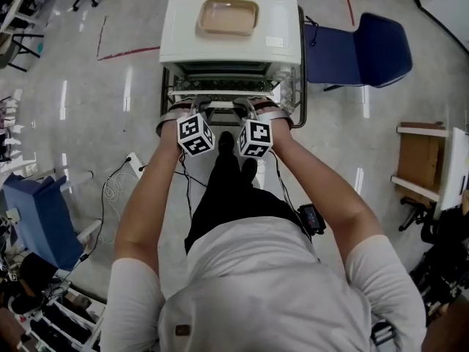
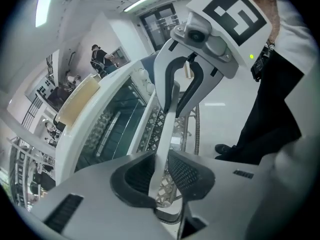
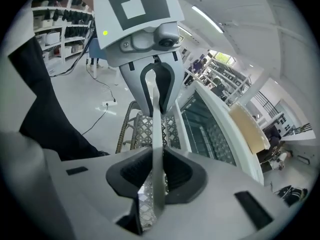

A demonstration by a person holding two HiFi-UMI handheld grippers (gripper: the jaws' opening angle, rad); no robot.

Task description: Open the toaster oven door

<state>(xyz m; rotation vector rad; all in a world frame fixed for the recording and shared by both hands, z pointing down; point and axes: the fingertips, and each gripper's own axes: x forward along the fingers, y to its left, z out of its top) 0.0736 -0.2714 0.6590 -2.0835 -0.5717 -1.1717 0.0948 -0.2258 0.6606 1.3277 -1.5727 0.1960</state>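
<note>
Our left claw (image 2: 161,176) was pinched on the white handle bar (image 2: 168,115), its dark ribbed pads pressing the bar from either side. Our right claw (image 3: 158,171) was clamped on that same bar further along, so each claw looked down the handle at the other. Just behind the bar lay the glass-paned door (image 3: 210,129) of the boxy white toaster oven (image 1: 220,46). From the head view we judged the door to be leaning out a little at its top, so it was only partly open. A shallow tan tray (image 1: 228,16) rested on the oven's roof, and the oven stood on a metal lattice stand (image 3: 134,130) on the grey floor (image 1: 102,94).

To finish the swing well, we judged that both claws should draw toward us and downward together. They should follow the arc about the door's lower hinge, with the wrists rolling so the pads neither slid along the bar nor twisted it, and gently enough that the oven stayed put on its stand
</note>
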